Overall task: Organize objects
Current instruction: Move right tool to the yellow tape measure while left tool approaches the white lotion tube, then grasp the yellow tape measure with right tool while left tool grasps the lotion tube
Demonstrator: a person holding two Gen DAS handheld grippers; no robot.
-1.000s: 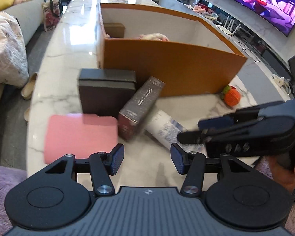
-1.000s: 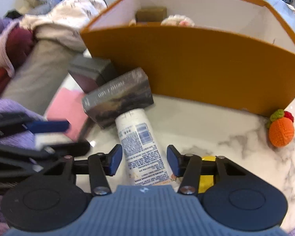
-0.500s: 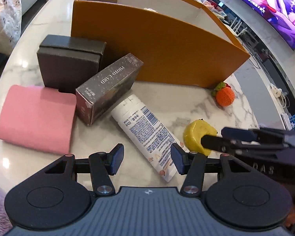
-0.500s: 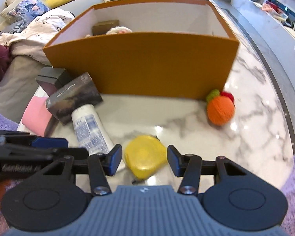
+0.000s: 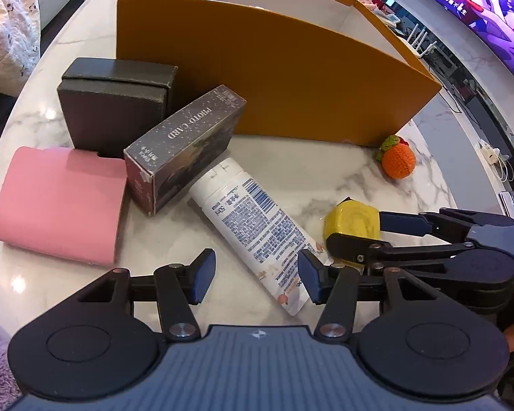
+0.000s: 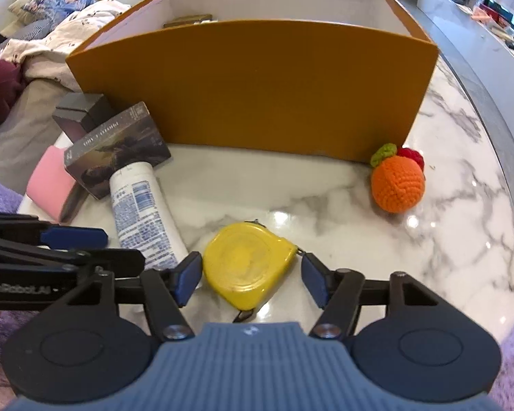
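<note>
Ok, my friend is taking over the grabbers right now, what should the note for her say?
Left tool: open, empty, around the bottom end of the white tube.
Right tool: open, either side of the yellow tape measure, not squeezing it.
On the marble table, outside the orange box: pink pouch, black box, photo card box, crochet orange.
Done: a few things already sit in the orange box.
Left: grab the tape measure and tube, then put everything else in.

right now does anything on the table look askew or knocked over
Yes. The white tube lies on its side, cap end against the photo card box, which sits tilted, leaning on the black box. Nothing looks spilled or damaged.
</note>
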